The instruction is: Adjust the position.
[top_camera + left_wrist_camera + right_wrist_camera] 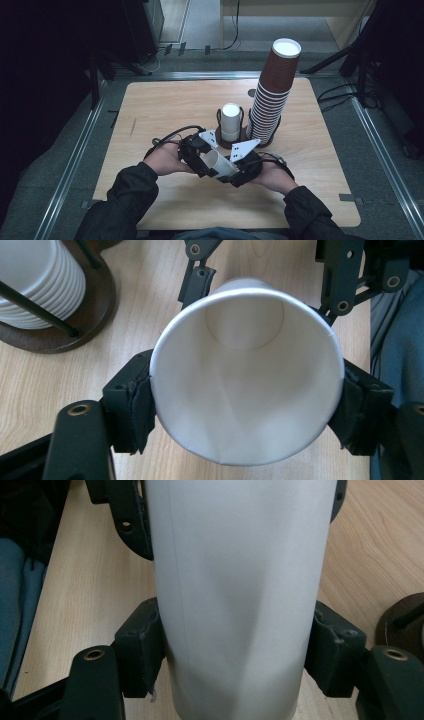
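White paper cup [218,163] lies level between my two tools, mouth toward my left hand-held gripper [197,161]; it and my right hand-held gripper [245,167] both clamp it.

From my right gripper view, the white paper cup [240,595] rises up the middle of the frame, its side wall facing me. My right gripper [235,655] has a black pad pressed against each side of the cup. Beyond the cup, the other gripper's black jaws flank it. Beneath the cup lies the wooden table [85,590]; a dark round base [402,620] sits right of the cup.
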Tool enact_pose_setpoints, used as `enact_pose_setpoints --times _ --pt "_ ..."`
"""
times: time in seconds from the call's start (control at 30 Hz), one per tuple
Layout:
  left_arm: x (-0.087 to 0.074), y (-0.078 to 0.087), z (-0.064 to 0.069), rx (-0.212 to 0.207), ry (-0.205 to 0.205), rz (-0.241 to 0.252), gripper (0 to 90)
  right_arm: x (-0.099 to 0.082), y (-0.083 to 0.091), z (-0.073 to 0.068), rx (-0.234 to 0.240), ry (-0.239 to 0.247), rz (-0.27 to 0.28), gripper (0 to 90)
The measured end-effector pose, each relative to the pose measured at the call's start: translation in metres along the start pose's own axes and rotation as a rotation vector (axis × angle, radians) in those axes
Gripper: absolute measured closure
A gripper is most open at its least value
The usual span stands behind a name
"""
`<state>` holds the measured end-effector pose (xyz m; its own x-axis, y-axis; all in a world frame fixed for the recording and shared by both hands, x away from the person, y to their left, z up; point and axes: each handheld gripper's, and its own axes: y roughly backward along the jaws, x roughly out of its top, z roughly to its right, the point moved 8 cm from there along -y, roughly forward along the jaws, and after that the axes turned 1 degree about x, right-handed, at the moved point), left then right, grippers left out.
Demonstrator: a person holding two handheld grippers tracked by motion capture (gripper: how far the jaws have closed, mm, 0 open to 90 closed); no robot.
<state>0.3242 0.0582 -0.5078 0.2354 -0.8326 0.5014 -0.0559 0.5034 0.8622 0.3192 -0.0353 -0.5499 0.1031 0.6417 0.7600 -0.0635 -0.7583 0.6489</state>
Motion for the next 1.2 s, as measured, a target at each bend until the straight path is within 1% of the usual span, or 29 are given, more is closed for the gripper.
enact_pose_setpoints --times 0.07,0.13,0.23,0.27,0.33,0.43,0.47,0.5,0.53,0.57,0.6,0.7,0.73,0.77,0.8,0.83,0.87,0.9,0.93,1.0,1.03,1.07,1.13,1.2 --pt "0.001 0.000 0.000 0.006 -0.008 0.009 20.0 0.000 0.000 0.000 0.000 0.000 0.002 32.1" --pt "0.002 0.001 0.000 0.015 -0.007 0.025 11.9 0.001 0.001 0.000 -0.003 0.001 0.009 31.9" --pt "0.002 0.004 -0.004 0.030 0.012 0.049 7.7 0.002 0.005 0.004 -0.015 -0.016 0.030 31.8" --pt "0.002 0.004 -0.004 0.030 0.012 0.049 7.7 0.002 0.005 0.004 -0.015 -0.016 0.030 31.8" --pt "0.001 0.007 -0.006 0.025 0.040 0.084 7.8 0.003 0.010 0.007 -0.022 -0.030 0.060 31.7" --pt "0.000 0.010 -0.008 0.022 0.052 0.121 7.8 0.005 0.015 0.009 -0.024 -0.045 0.086 31.7" --pt "0.000 0.011 -0.008 0.020 0.056 0.135 7.8 0.006 0.016 0.011 -0.030 -0.041 0.099 31.7" --pt "0.001 0.013 -0.009 0.016 0.063 0.150 7.8 0.006 0.017 0.010 -0.027 -0.052 0.100 31.7" --pt "0.001 0.013 -0.009 0.016 0.063 0.150 7.8 0.006 0.017 0.010 -0.027 -0.052 0.100 31.7" --pt "0.002 0.015 -0.009 0.011 0.074 0.180 7.8 0.008 0.019 0.012 -0.032 -0.048 0.124 31.7" --pt "0.002 0.015 -0.008 0.005 0.084 0.197 7.8 0.009 0.020 0.013 -0.033 -0.049 0.136 31.6" --pt "0.004 0.018 -0.009 0.002 0.092 0.231 7.7 0.011 0.024 0.014 -0.030 -0.061 0.168 31.6" --pt "0.005 0.018 -0.009 0.003 0.111 0.246 6.9 0.012 0.025 0.014 -0.028 -0.065 0.176 31.6" --pt "0.006 0.019 -0.010 0.008 0.127 0.256 2.6 0.012 0.026 0.015 -0.032 -0.061 0.184 31.5" --pt "0.007 0.020 -0.010 0.000 0.134 0.267 0.6 0.013 0.027 0.014 -0.028 -0.065 0.192 31.5" --pt "0.008 0.020 -0.010 -0.007 0.145 0.279 0.6 0.013 0.028 0.013 -0.016 -0.078 0.196 31.5" --pt "0.008 0.020 -0.010 -0.007 0.145 0.279 0.6 0.014 0.029 0.014 -0.020 -0.067 0.211 31.4" --pt "0.010 0.020 -0.009 -0.018 0.149 0.298 0.6 0.014 0.029 0.012 -0.013 -0.078 0.211 31.5" --pt "0.010 0.020 -0.009 -0.018 0.149 0.298 0.6 0.014 0.029 0.012 -0.010 -0.082 0.214 31.4" --pt "0.014 0.019 -0.007 -0.016 0.141 0.321 0.6 0.015 0.029 0.012 -0.007 -0.084 0.222 31.4" --pt "0.014 0.019 -0.007 -0.016 0.141 0.321 0.6 0.015 0.029 0.012 -0.007 -0.084 0.222 31.4" --pt "0.017 0.019 -0.006 -0.018 0.141 0.342 0.7 0.016 0.029 0.012 -0.008 -0.076 0.232 31.4" --pt "0.019 0.020 -0.006 -0.011 0.134 0.355 1.0 0.017 0.029 0.012 -0.001 -0.081 0.239 31.4" --pt "0.020 0.021 -0.006 -0.006 0.134 0.376 3.2 0.018 0.029 0.011 0.004 -0.086 0.246 31.4"
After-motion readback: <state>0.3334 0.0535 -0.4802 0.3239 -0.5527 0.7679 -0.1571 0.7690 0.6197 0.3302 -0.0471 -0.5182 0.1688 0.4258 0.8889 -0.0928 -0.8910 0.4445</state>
